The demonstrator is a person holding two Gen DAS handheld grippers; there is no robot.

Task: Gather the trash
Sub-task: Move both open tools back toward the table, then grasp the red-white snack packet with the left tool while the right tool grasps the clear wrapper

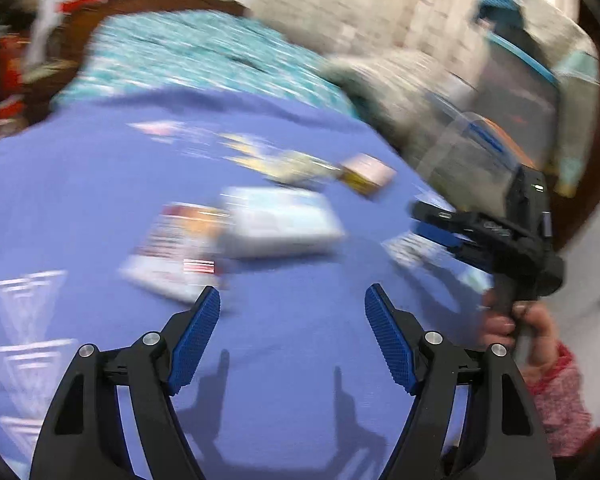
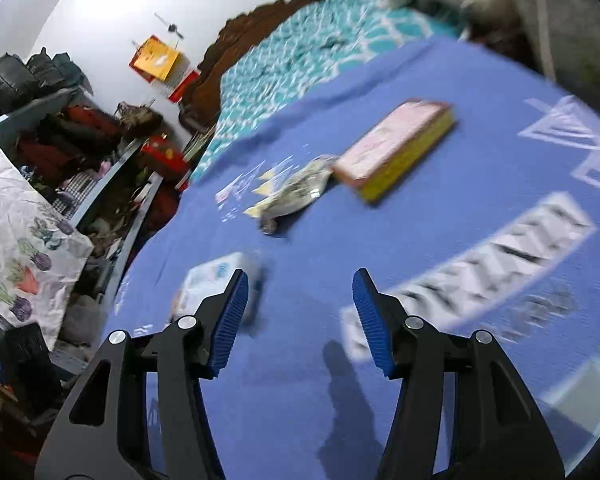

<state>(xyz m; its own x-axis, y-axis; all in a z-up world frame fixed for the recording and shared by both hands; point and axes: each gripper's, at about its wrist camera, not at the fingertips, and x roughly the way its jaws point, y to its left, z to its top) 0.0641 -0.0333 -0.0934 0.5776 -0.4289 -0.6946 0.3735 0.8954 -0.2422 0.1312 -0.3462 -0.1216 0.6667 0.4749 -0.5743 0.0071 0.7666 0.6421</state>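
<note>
Trash lies on a blue bedspread (image 1: 100,200). In the blurred left wrist view I see a white box (image 1: 280,220), a red and white packet (image 1: 172,248), a crumpled yellow wrapper (image 1: 276,160) and a pink and yellow box (image 1: 368,174). My left gripper (image 1: 292,300) is open and empty above the spread. The right wrist view shows the pink and yellow box (image 2: 396,148), the crumpled wrapper (image 2: 292,192) and the white box (image 2: 216,284). My right gripper (image 2: 300,284) is open and empty, just right of the white box.
A clear plastic bag (image 1: 480,148) hangs at the right, beside the other hand-held gripper (image 1: 500,240). A teal patterned blanket (image 2: 300,52) and a dark headboard lie beyond. Cluttered shelves (image 2: 80,160) stand left of the bed.
</note>
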